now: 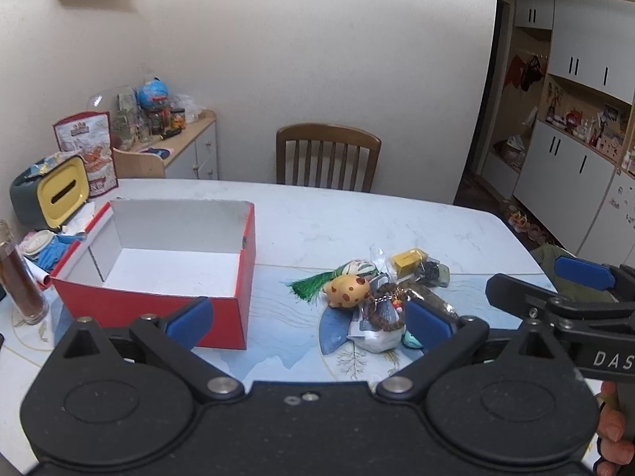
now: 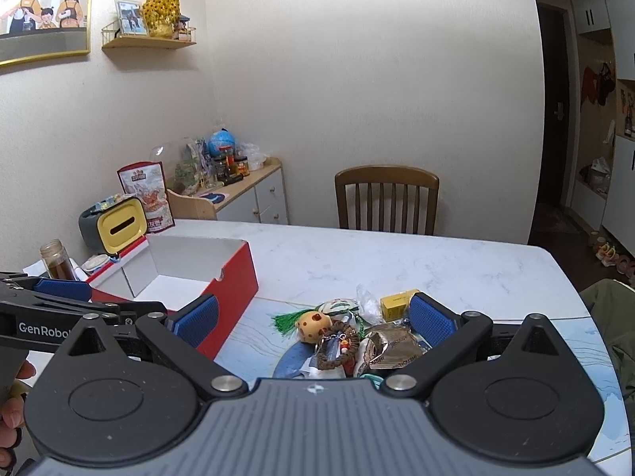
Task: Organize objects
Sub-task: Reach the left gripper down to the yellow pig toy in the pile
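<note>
An open red box (image 1: 158,261) (image 2: 234,277) with a white empty inside stands on the table's left half. To its right lies a heap of small items: a spotted yellow toy (image 1: 347,291) (image 2: 313,325), a green tassel (image 1: 309,285) (image 2: 285,321), a bead bracelet (image 2: 337,351), a yellow packet (image 1: 408,261) (image 2: 397,303) and a brown foil sachet (image 2: 391,351). My left gripper (image 1: 307,323) hovers open before the box and heap, nothing between its blue pads. My right gripper (image 2: 313,323) is open just above the heap, touching nothing. Its side shows in the left wrist view at the right edge (image 1: 555,289).
The white marble table (image 1: 357,218) has a wooden chair (image 1: 327,156) behind it. Left of the box stand a yellow tissue holder (image 1: 51,194), a jar of brown liquid (image 1: 20,273) and a snack bag (image 1: 89,146). A cluttered sideboard (image 1: 190,146) lines the wall.
</note>
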